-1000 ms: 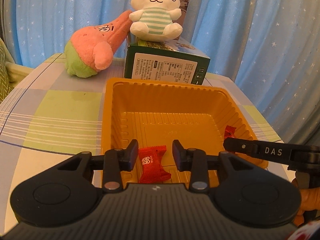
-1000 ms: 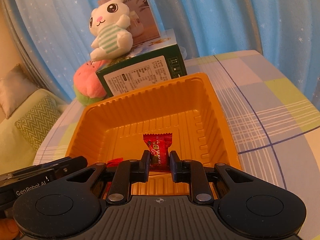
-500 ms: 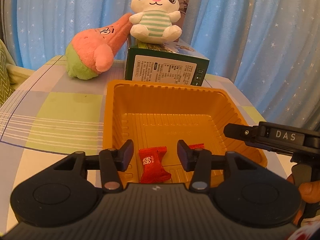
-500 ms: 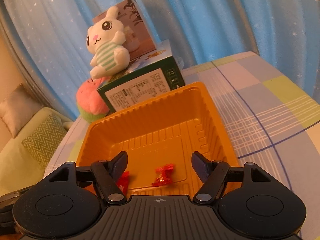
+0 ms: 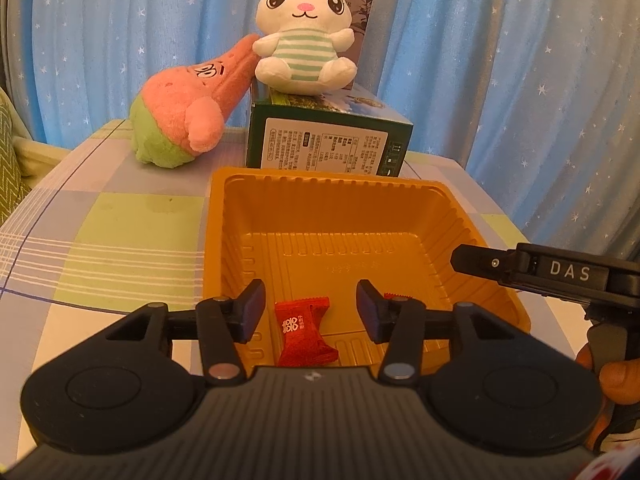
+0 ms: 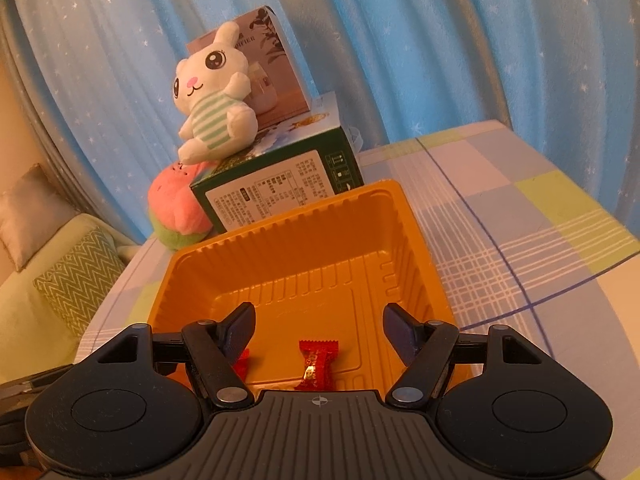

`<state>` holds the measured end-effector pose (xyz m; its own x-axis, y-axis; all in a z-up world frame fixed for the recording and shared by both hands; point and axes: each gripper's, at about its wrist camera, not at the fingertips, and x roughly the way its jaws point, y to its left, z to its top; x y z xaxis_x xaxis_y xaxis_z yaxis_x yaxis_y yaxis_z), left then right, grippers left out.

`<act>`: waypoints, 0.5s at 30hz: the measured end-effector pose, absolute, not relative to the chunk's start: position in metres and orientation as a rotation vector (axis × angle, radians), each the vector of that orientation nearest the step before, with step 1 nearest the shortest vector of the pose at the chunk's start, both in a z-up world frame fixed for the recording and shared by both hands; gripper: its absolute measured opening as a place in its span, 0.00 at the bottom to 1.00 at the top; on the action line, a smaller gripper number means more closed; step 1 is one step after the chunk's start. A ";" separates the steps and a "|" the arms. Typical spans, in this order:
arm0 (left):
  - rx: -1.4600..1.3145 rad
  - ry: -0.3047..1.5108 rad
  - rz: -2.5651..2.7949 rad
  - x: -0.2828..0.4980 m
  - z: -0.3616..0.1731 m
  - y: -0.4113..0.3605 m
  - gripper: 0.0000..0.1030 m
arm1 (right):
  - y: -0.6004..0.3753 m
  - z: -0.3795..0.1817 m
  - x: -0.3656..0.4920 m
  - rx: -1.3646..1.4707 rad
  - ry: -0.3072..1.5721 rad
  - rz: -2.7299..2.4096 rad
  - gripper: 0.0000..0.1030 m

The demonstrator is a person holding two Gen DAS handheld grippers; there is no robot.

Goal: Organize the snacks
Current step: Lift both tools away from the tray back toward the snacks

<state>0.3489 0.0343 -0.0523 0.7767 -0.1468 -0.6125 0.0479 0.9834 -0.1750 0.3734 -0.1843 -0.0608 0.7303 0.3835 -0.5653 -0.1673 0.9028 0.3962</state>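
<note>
The orange tray [image 5: 280, 208] sits on the worktop [image 5: 120, 240], which has a cloth with green, grey and white squares. Two red candies lie on the tray floor, near the front wall.

The left tool [image 5: 310, 308] has its two fingers spread wide apart. It holds nothing. One red candy [image 5: 304, 332] lies flat on the tray floor between those fingers, and it touches neither one. It has white marks on its wrapper. A bit of the second red candy [image 5: 394, 295] peeks out from behind the finger on the right side of this view.

The right tool [image 6: 320, 332] is spread wide too, and it also holds nothing. In its own view, the second red candy [image 6: 318, 364] lies on the tray floor between its fingers, free of both. A corner of the first candy [image 6: 242, 366] shows just past the finger on the left side of this view.

In the left view, the right tool [image 5: 472, 260] pokes in from the side, over the tray's right rim.

Behind the tray stands a green box [image 5: 328, 144], close to the tray's back wall. A white bunny toy [image 5: 306, 40] in a striped shirt sits on top of the box. A pink and green plush toy [image 5: 184, 120] lies on the worktop and leans against the box. Blue curtains with little white stars [image 5: 500, 80] hang behind it all.
</note>
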 end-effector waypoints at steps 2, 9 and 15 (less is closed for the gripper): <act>-0.150 0.664 -0.103 0.346 -0.049 0.034 0.49 | -0.183 -0.056 0.369 0.309 0.675 0.307 0.68; -0.154 0.635 -0.098 0.331 -0.038 0.031 0.57 | -0.181 -0.043 0.349 0.231 0.613 0.282 0.69; -0.143 0.636 -0.089 0.311 -0.032 0.030 0.66 | -0.188 -0.035 0.329 0.225 0.593 0.254 0.69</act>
<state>0.3112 0.0295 -0.0321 0.8013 -0.1269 -0.5846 0.0393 0.9863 -0.1602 0.3291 -0.1883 -0.0354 0.7997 0.2991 -0.5205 -0.1709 0.9446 0.2802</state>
